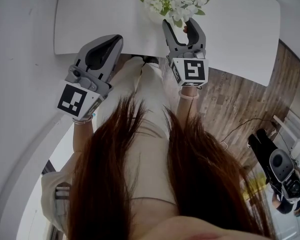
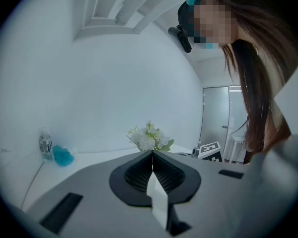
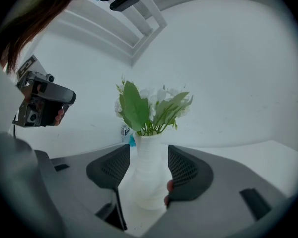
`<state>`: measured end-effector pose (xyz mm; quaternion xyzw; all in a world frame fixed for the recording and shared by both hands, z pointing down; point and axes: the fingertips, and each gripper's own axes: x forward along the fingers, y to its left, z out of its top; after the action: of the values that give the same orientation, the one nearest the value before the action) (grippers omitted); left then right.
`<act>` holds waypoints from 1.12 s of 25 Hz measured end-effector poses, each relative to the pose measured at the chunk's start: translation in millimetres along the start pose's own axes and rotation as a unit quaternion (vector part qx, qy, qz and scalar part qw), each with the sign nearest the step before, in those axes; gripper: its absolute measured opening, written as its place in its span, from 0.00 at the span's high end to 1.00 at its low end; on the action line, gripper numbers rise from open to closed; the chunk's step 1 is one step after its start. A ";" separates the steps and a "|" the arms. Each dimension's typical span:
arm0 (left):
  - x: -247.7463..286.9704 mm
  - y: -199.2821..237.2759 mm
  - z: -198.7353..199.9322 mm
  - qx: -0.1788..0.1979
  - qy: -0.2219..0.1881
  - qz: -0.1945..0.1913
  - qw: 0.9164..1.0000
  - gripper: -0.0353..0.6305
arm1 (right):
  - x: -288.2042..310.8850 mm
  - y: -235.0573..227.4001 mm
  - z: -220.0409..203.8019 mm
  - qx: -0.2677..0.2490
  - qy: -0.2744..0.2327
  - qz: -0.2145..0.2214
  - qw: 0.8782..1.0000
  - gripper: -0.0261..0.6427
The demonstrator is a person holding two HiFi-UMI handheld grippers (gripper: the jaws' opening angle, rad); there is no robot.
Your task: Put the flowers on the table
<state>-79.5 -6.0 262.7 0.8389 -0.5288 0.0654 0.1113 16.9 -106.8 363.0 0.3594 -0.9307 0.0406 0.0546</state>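
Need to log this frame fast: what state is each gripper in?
Left gripper: shut, nothing between its jaws.
Right gripper: open, jaws apart on either side of the white vase of flowers.

Both grippers, left (image 1: 115,40) and right (image 1: 182,26), have smooth, matt grey plastic shells. Their pads (image 3: 184,167) are black with a fine mesh-like grid. The white vase (image 3: 148,177) is matt with thin horizontal ribs. The flowers (image 3: 154,105) have soft white petals and smooth green leaves. The table (image 1: 240,29) is smooth matt white. The floor (image 1: 235,99) shows dull brown wood-grain planks.
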 end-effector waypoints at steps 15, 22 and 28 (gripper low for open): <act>-4.1 -39.3 24.5 0.014 -0.024 0.022 0.999 0.94 | -41.7 -7.8 22.1 0.012 -0.009 0.013 1.000 0.59; -6.9 -60.2 41.9 0.031 -0.055 0.018 0.998 0.94 | -63.7 -9.7 39.1 0.002 -0.025 0.008 1.000 0.61; -6.9 -68.8 52.7 0.043 -0.057 0.016 0.997 0.94 | -75.2 -11.5 51.6 0.005 -0.035 0.001 0.999 0.65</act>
<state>-20.9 15.1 202.1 0.8365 -0.5446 0.0420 0.0435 76.2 -71.2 302.5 0.3599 -0.9322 0.0326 0.0197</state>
